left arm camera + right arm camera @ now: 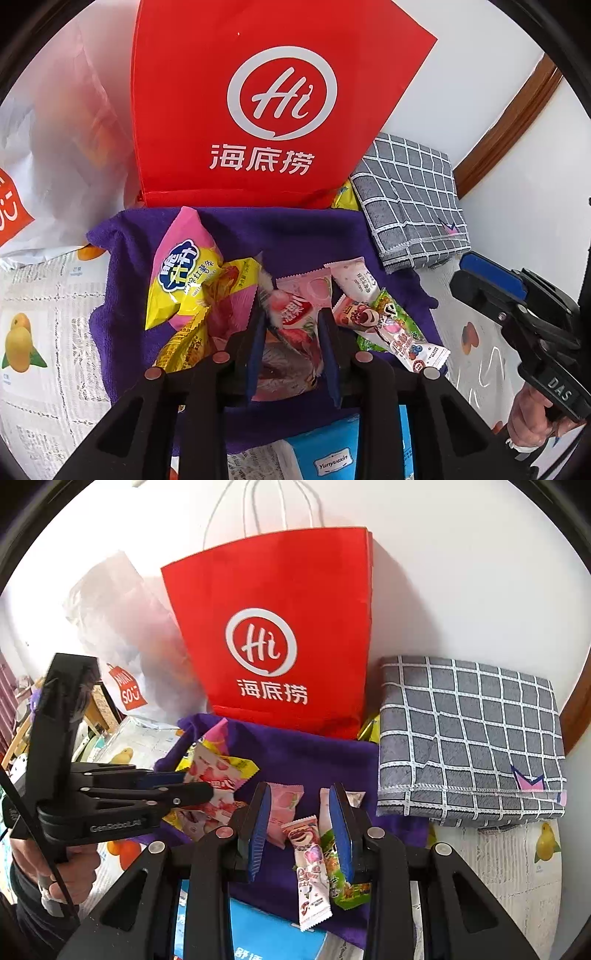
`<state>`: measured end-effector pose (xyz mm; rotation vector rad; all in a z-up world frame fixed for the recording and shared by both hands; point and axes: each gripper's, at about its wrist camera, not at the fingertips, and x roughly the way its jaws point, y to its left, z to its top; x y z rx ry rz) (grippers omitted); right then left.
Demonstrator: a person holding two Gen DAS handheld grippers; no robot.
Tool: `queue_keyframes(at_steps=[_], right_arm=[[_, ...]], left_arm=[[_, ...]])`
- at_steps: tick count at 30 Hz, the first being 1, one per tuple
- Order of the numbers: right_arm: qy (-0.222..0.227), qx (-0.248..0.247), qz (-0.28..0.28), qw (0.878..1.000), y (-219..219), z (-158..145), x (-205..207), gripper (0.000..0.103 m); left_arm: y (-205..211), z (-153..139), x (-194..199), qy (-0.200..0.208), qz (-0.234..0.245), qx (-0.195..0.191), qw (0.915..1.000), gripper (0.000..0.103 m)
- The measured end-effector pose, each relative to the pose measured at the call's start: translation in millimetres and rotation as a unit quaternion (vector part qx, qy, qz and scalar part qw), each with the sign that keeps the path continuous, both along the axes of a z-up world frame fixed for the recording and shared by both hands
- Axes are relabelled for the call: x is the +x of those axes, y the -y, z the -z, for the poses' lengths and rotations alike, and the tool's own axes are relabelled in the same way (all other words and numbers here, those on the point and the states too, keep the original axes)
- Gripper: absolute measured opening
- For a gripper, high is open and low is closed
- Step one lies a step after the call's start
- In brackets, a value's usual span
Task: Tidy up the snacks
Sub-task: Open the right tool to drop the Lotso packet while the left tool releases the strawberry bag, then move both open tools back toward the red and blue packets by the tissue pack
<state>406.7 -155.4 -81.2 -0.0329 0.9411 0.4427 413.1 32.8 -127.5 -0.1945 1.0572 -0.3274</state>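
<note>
Gripping now: the left gripper (291, 325) has its blue pads on either side of a strawberry-print packet (295, 314); the jaws stand narrowed on it, apparently clamped.
Packet's place: in the snack pile on the purple cloth (295, 229), in front of the red paper bag (258, 92).
Packet's axis: running roughly along the fingers, away from the left camera, so the pads meet its long edges.
Right gripper (301, 834): parted wide, holding nothing, hanging over a slim lollipop-print packet (310, 867) and a green packet (343, 882).
Key relation: the slim packet lies lengthwise between the right fingers, nearer this gripper than the left.
Judged next need: closing across its short width.
Pose: both grippers point toward the bag, the left one to the left of the right.
Nearby: a folded grey checked cloth (469, 738) just right of the pile.
</note>
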Motion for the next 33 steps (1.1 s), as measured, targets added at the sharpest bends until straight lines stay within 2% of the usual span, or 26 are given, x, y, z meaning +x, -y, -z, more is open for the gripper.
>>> queue_keyframes(at_steps=[4, 8, 17, 22, 26, 33], right_arm=[[0.014, 0.004, -0.006, 1.0, -5, -12, -11, 0.033], [0.03, 0.009, -0.009, 0.999, -10, -22, -20, 0.033], [0.065, -0.003, 0.011, 0.998, -11, -41, -45, 0.037], [0.063, -0.022, 0.03, 0.997, -7, -40, -64, 0.037], [0.053, -0.015, 0.031, 0.998, -5, -41, -87, 0.037], [0.007, 0.014, 0.035, 0.999, 0, -45, -124, 0.037]], left_arm=[[0, -8, -3, 0.011, 0.004, 0.008, 0.9999, 0.048], [3, -19, -8, 0.03, 0.011, 0.025, 0.9992, 0.051], [0, -41, -21, 0.054, 0.015, 0.025, 0.9981, 0.054], [-1, -59, -36, 0.07, 0.012, 0.029, 0.9971, 0.055], [-5, -68, -59, 0.074, 0.014, 0.014, 0.997, 0.057], [-17, -69, -105, 0.064, 0.006, 0.009, 0.9979, 0.059]])
